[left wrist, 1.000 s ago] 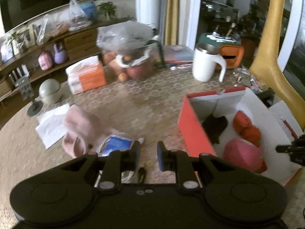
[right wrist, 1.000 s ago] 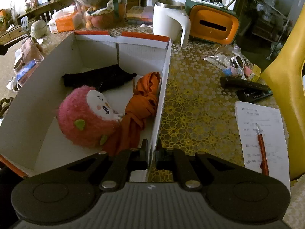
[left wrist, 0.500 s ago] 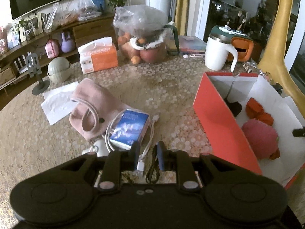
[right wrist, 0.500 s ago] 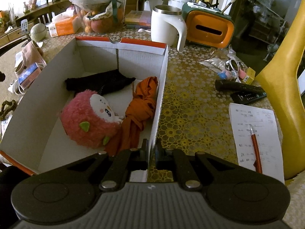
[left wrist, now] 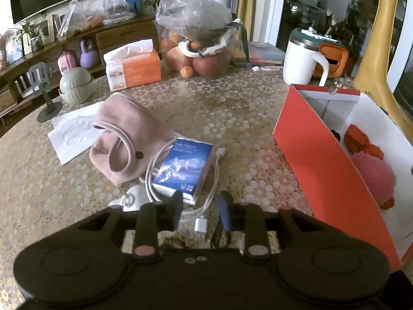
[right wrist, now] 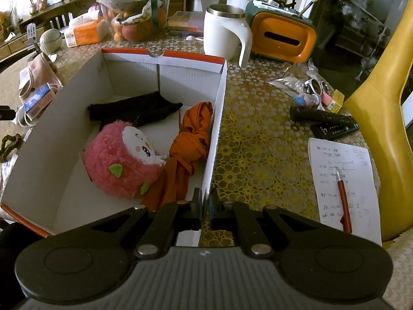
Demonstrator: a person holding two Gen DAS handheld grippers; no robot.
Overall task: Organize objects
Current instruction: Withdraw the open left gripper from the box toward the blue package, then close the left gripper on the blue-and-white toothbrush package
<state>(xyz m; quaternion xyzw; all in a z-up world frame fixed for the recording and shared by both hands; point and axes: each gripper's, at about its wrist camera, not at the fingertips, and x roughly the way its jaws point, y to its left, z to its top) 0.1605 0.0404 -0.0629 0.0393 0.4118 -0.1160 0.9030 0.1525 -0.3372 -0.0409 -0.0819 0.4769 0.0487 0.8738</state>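
Observation:
A red cardboard box (left wrist: 322, 160) with white inside walls (right wrist: 216, 129) holds a pink plush toy (right wrist: 121, 160), an orange cloth (right wrist: 191, 144) and a black cloth (right wrist: 134, 108). My right gripper (right wrist: 205, 204) is shut on the near end of the box's right wall. To the left of the box, a blue packet (left wrist: 183, 170) lies inside a loop of white cable (left wrist: 214, 180), beside a pink pouch (left wrist: 121, 139) and a white plug (left wrist: 134, 196). My left gripper (left wrist: 200, 208) hovers low over the cable's end. Its jaws are opening, with the cable's connector (left wrist: 200, 228) below the gap, untouched.
A white mug (right wrist: 224, 33), an orange-fronted holder (right wrist: 281, 38), a bag of fruit (left wrist: 198, 44) and a tissue pack (left wrist: 131, 67) stand at the back. Right of the box lie remotes (right wrist: 325, 121) and paper with a red pen (right wrist: 343, 193). A yellow chair (right wrist: 382, 108) borders the table.
My left gripper has come down toward the cable and blue packet, and its jaws have widened. The right gripper has stayed clamped on the box wall.

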